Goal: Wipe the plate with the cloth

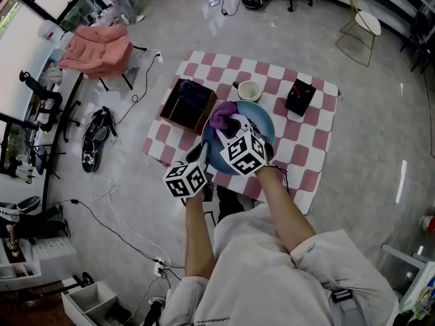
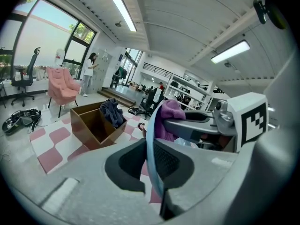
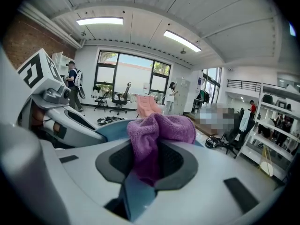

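Above checkered mat [image 1: 307,148]: plate [image 2: 151,146] between left fingers [image 2: 123,165], cloth [image 3: 159,130] between right fingers [image 3: 182,163].

3 blockers: brown box [image 1: 188,104] close ahead-left of left claw [image 2: 151,163], cup [image 1: 249,90] dead ahead of right claw [image 3: 145,163], black box [image 1: 300,96] ahead-right. Bare checkered table [image 1: 309,161] right of right claw is free.

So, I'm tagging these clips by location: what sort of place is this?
Likely an open-plan office or lab workspace: office chairs by big windows, storage shelving, and cables trailing across the polished floor.
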